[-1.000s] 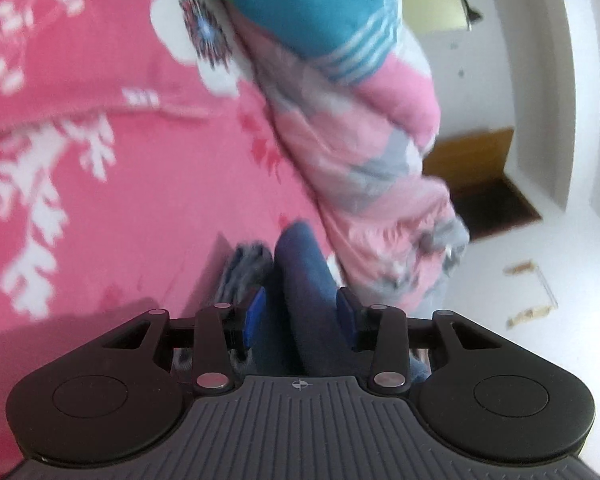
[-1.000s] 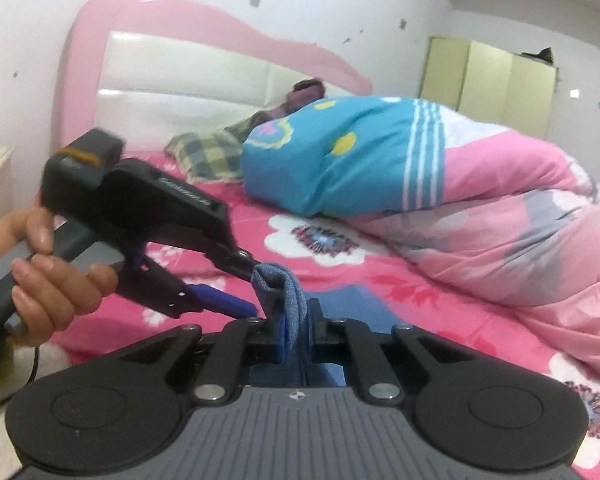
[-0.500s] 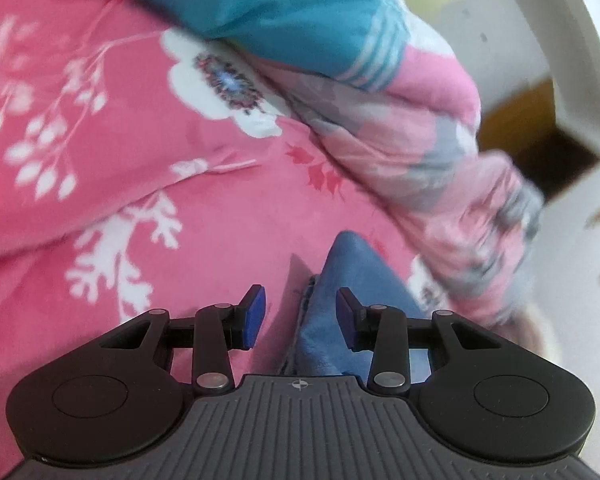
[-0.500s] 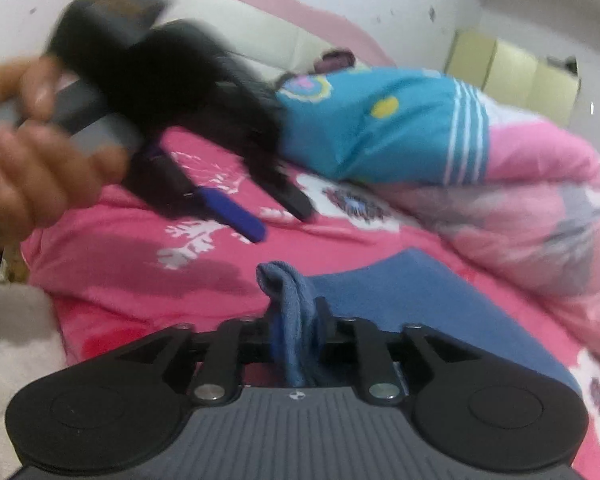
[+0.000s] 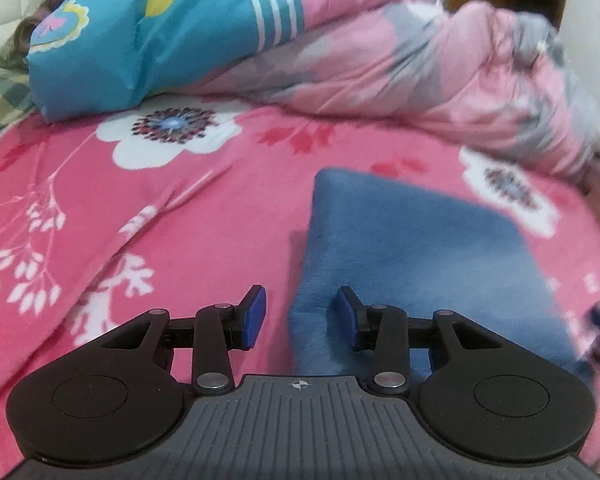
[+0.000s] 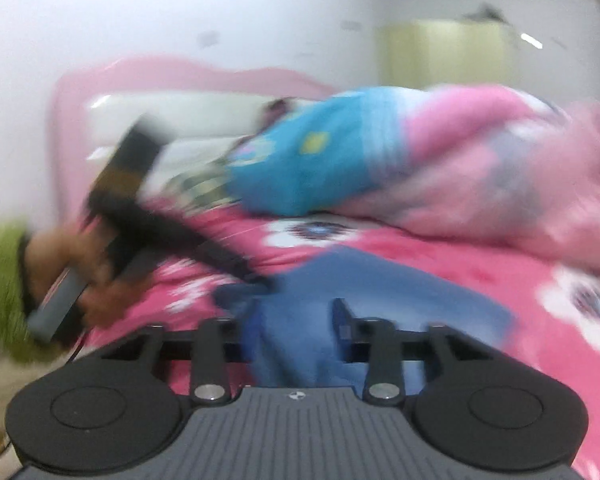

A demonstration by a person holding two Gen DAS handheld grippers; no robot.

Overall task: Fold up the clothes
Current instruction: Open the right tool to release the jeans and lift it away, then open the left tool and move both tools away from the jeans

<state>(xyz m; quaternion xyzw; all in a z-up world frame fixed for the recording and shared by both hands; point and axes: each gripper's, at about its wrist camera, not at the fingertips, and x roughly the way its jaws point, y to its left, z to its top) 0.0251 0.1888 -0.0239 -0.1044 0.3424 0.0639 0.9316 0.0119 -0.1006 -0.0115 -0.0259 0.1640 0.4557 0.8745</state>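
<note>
A blue garment point(image 5: 420, 248) lies folded flat on the pink flowered bed sheet point(image 5: 148, 208). My left gripper point(image 5: 300, 316) is open, low over the garment's near left corner, with the cloth edge between its blue pads but not pinched. In the blurred right wrist view the garment point(image 6: 380, 292) lies ahead on the bed and my right gripper point(image 6: 296, 320) is open over its near end. The left gripper point(image 6: 236, 268) shows there too, held by a hand at the left.
A bunched pink, grey and turquoise quilt point(image 5: 340, 48) lies along the far side of the bed. A checked pillow point(image 5: 0, 96) is at the far left. The pink and white headboard point(image 6: 180, 92) and a pale wardrobe point(image 6: 452, 56) stand behind.
Both grippers have opened and let go of the blue garment, which now lies flat on the bed. The left gripper swung round to face the quilt.
</note>
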